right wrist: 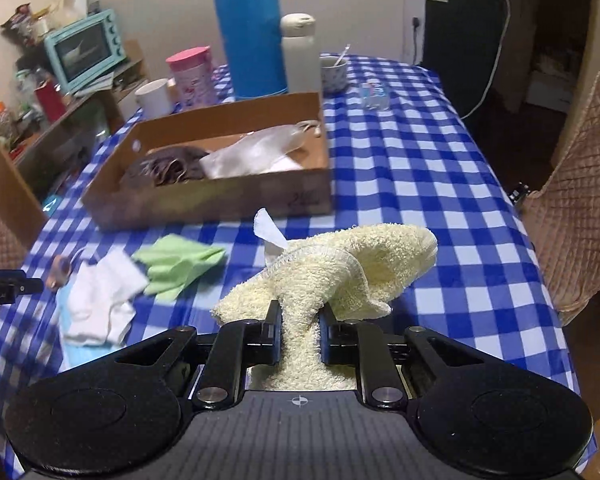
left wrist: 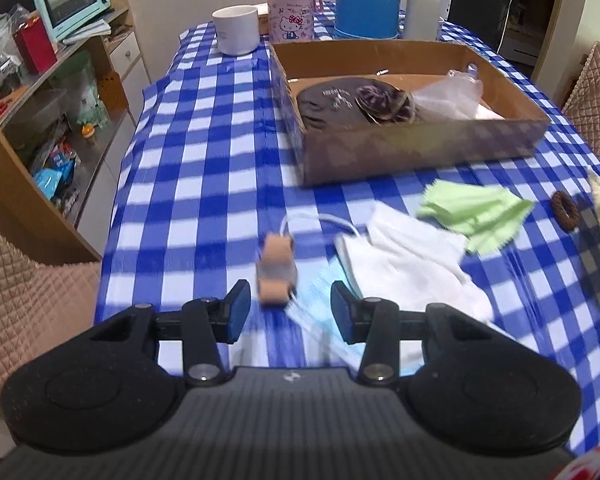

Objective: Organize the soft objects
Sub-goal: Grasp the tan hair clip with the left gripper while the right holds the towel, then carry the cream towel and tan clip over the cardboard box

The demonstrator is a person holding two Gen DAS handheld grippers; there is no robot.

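Note:
My right gripper (right wrist: 299, 336) is shut on a cream terry towel (right wrist: 364, 268) and holds it above the checked tablecloth (right wrist: 420, 168). My left gripper (left wrist: 286, 312) is open, just above a blue face mask (left wrist: 320, 292) and beside a small tan-and-grey soft roll (left wrist: 276, 272). A white cloth (left wrist: 412, 256) and a green cloth (left wrist: 472, 212) lie right of it. A cardboard box (left wrist: 420, 148) further back holds a dark hat (left wrist: 328, 104), a brown scrunchie (left wrist: 384, 104) and a clear plastic bag (left wrist: 452, 96). The box also shows in the right wrist view (right wrist: 220, 196).
A brown hair ring (left wrist: 565, 211) lies at the right. A white mug (left wrist: 236, 28), a pink Hello Kitty cup (left wrist: 292, 8), a blue thermos (right wrist: 246, 28), a white bottle (right wrist: 300, 52) and a bowl (right wrist: 334, 72) stand behind the box. Padded chairs (right wrist: 580, 216) and a shelf (left wrist: 40, 112) flank the table.

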